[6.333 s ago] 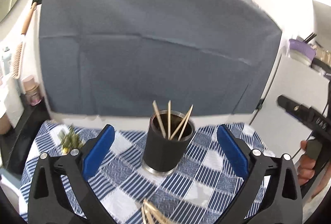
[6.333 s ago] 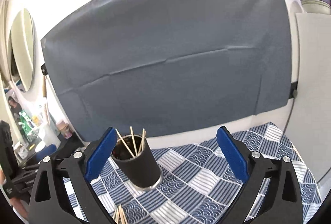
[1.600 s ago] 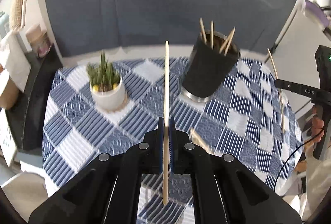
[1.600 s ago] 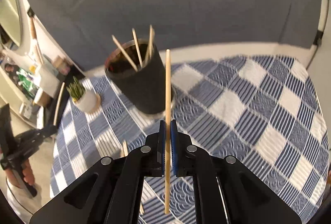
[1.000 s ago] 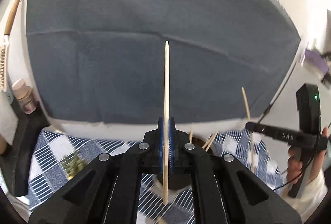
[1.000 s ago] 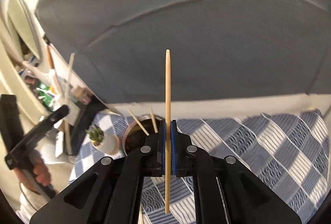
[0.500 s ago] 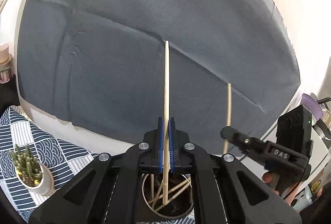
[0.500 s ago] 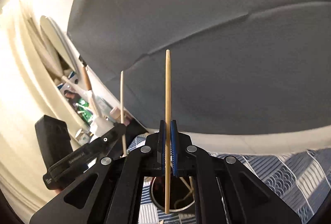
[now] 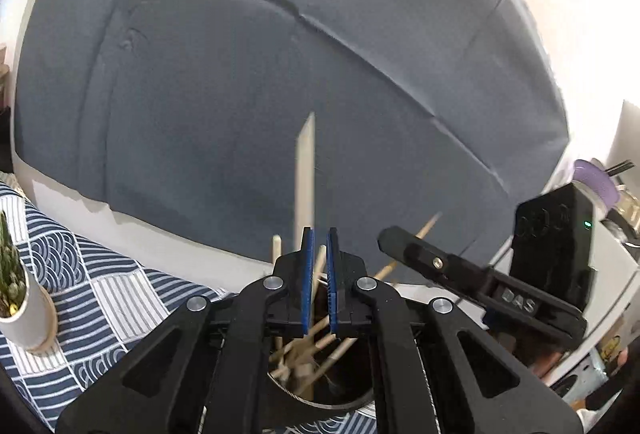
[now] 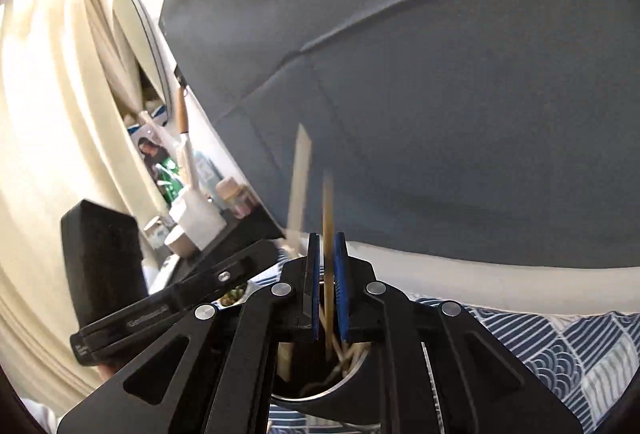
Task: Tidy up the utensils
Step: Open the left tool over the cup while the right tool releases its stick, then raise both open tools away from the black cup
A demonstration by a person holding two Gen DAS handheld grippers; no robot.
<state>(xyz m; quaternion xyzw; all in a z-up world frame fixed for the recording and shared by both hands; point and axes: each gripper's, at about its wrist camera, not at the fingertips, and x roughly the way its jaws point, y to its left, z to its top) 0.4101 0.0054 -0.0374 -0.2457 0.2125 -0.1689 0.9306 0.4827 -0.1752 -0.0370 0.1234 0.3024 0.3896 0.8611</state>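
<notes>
The left tongs [image 9: 319, 274] stand a crack apart, gripping nothing. A blurred chopstick [image 9: 305, 173] stands loose at their 11 o'clock. The right tongs [image 10: 326, 286] are parted as narrowly, and a second chopstick [image 10: 328, 218] stands free between the pads. At 6 o'clock under both is the cup [image 9: 340, 400], already holding sticks. These sticks look light, stiff and smooth, so a mid-shaft grip should suit them best.

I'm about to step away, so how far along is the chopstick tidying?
Done: several chopsticks lean in the cup. In hand: above it, the left hand-held gripper and right hand-held gripper have just been opening; the left chopstick is a blur by one pad, the right chopstick hangs loose between the pads, both heading into the cup. Left: any more on the table are out of view.
</notes>
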